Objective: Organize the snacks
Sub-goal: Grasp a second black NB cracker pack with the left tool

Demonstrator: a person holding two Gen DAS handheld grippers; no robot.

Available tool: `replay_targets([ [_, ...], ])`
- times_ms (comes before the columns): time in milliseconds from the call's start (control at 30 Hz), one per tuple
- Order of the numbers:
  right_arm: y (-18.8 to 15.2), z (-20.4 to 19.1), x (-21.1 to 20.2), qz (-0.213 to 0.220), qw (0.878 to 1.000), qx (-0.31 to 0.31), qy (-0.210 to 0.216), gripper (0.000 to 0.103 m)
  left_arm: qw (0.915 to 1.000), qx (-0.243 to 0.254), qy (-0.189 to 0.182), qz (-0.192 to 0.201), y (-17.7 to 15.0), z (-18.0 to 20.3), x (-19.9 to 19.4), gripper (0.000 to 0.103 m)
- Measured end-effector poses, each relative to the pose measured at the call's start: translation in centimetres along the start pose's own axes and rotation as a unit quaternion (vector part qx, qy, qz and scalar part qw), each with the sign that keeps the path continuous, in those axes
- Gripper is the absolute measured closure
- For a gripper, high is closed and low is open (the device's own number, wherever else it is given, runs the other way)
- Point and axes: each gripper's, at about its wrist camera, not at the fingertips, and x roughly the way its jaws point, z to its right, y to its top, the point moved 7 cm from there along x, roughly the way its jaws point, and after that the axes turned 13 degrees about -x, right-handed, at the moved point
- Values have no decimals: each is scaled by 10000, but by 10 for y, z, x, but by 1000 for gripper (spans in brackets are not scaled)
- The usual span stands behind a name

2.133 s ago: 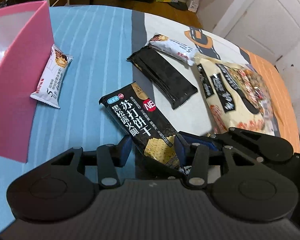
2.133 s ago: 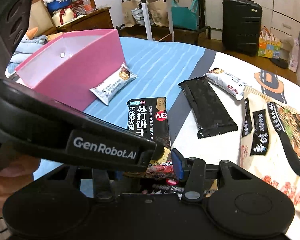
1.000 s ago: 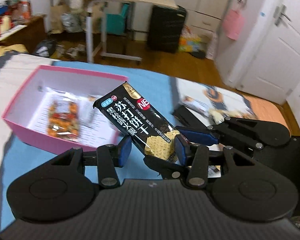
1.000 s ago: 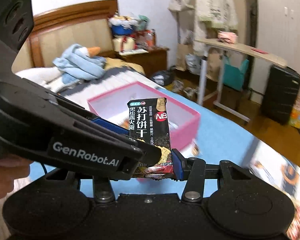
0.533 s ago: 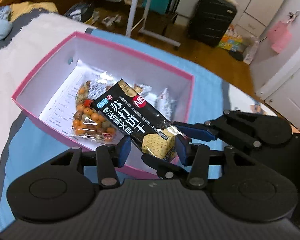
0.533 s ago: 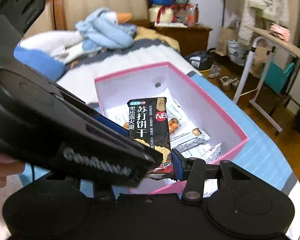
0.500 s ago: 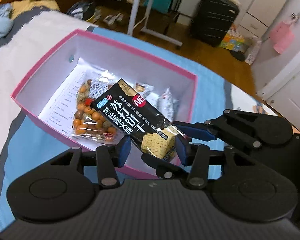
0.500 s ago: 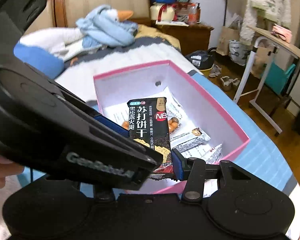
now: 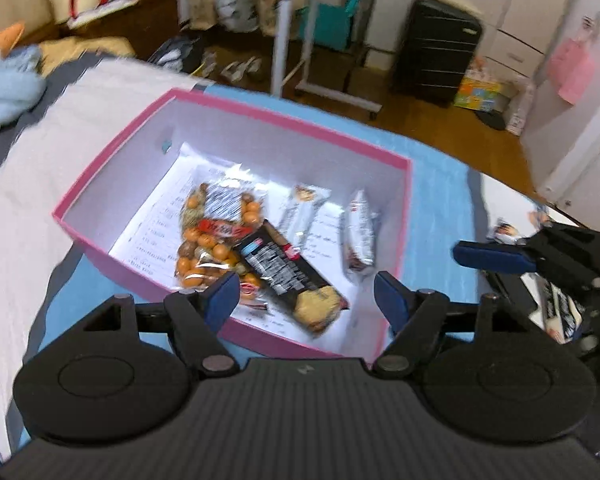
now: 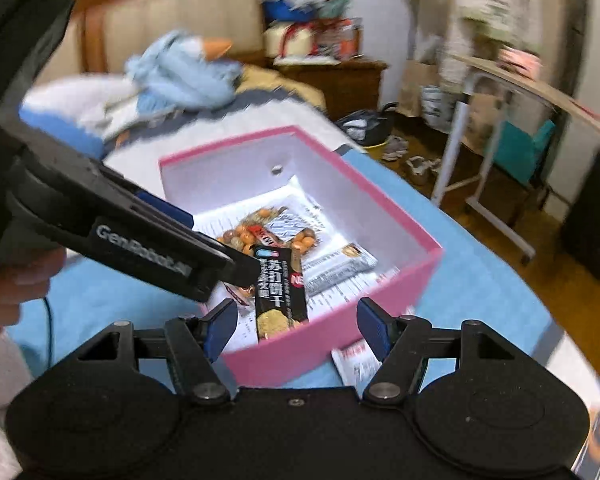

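The black cracker packet (image 9: 288,276) lies loose on the floor of the pink box (image 9: 284,114), beside a bag of orange nuts (image 9: 208,240). My left gripper (image 9: 306,296) hovers over the box's near wall. Its jaws are opening, and neither pad touches anything. From the right wrist view the packet (image 10: 278,292) is blurred, just inside the pink box (image 10: 320,344). My right gripper (image 10: 296,320) is also over the near wall, its jaws opening with nothing gripped. The left gripper's body (image 10: 160,248) crosses that view from the left.
Two white snack bars (image 9: 304,212) (image 9: 358,236) lie in the box. Another white bar (image 10: 356,360) rests on the blue cover just outside it. A hand (image 10: 16,276) holds the left gripper. A blue plush toy (image 10: 184,76) and headboard lie beyond, a folding desk (image 10: 500,92) to the right.
Both grippers opened and let go of the black cracker packet, which dropped into the pink box. Both views also shifted slightly over the box.
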Motion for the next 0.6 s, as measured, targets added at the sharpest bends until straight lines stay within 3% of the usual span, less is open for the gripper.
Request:
replay_targets([
  [133, -23, 5, -43, 112, 9993, 306, -165, 30, 9985, 423, -328, 60, -6, 25, -23, 30],
  [267, -52, 4, -79, -49, 9981, 415, -459, 29, 9919, 936, -825, -222, -20, 59, -39, 30],
  [467, -109, 9, -115, -544, 9900, 799, -1025, 29, 9642, 2263, -1253, -585, -53, 116, -47, 30],
  [600, -144, 8, -121, -736, 9832, 1290, -1056, 29, 9473, 2629, -1641, -817, -80, 149, -38, 30],
])
